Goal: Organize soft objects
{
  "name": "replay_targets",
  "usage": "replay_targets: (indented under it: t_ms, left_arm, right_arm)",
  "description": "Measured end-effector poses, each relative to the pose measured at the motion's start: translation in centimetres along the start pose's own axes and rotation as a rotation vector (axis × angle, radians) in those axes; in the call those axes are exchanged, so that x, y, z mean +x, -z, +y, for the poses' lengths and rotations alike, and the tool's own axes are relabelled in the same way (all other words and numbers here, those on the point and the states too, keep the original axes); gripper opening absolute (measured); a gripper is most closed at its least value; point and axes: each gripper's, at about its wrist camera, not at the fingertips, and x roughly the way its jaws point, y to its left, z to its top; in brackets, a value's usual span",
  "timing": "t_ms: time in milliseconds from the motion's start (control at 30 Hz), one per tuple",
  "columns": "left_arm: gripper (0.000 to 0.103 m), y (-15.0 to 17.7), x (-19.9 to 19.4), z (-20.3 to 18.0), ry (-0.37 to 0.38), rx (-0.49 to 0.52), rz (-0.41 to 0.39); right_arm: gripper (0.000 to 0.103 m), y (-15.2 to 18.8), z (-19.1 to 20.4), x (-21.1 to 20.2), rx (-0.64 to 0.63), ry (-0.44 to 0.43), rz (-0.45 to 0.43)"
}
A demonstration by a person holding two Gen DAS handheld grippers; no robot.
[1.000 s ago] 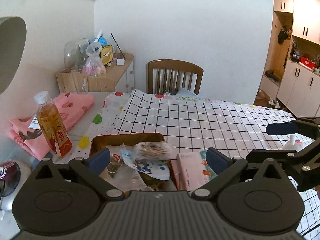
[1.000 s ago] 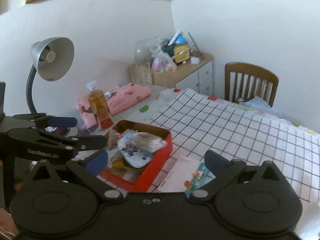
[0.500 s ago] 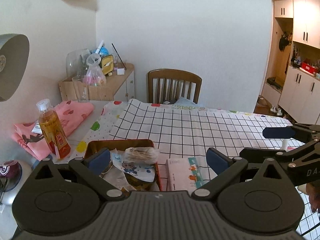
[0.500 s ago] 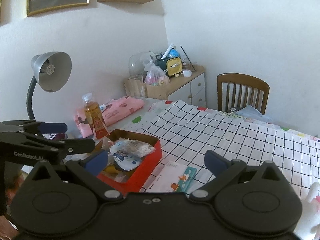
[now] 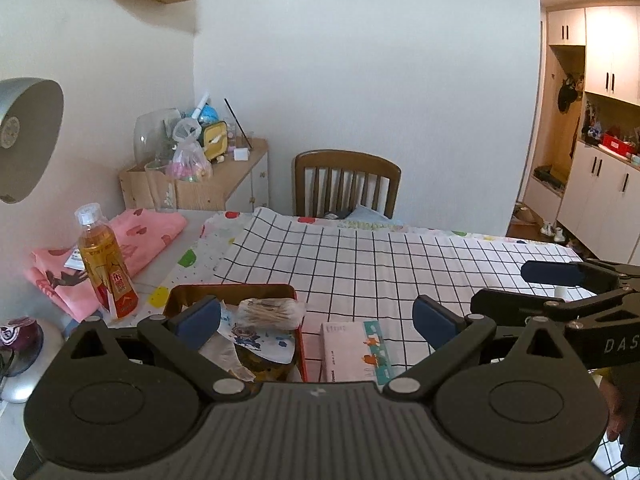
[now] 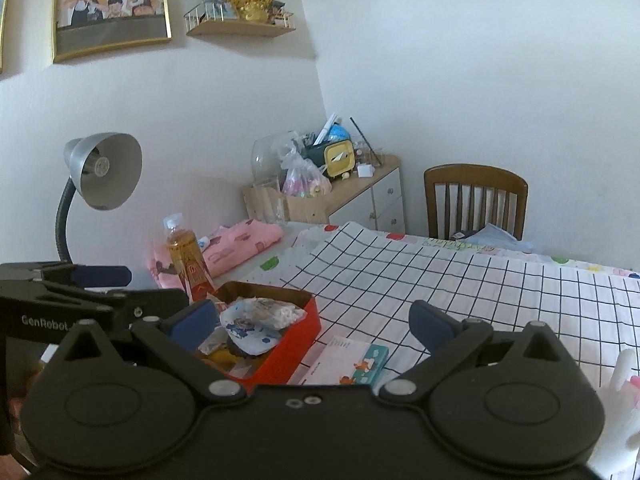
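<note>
Both tongs have risen and drawn back from the surface (image 5: 400, 264), left tongs (image 5: 316, 322) and right tongs (image 6: 312, 320) apart and empty; judged approach step, next descending onto the tissue pack (image 5: 352, 350) beside the red tin (image 6: 296, 344).

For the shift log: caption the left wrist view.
Open left claw above red tin of packets and tissue pack on checked cloth.

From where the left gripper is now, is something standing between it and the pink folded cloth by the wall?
Yes. The tea bottle stands upright just in front of the pink folded cloth, and the red tin full of packets lies near the open left gripper.
</note>
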Motion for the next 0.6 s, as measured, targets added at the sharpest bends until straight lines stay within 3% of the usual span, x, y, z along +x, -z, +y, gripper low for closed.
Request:
replay_targets:
  t_ms: [600]
  left_arm:
    - [0.103,0.8,-1.3,-2.0,0.025,0.003,-0.011]
  right_arm:
    - [0.103,1.3,-0.7,-2.1,0.015,0.027,-0.023]
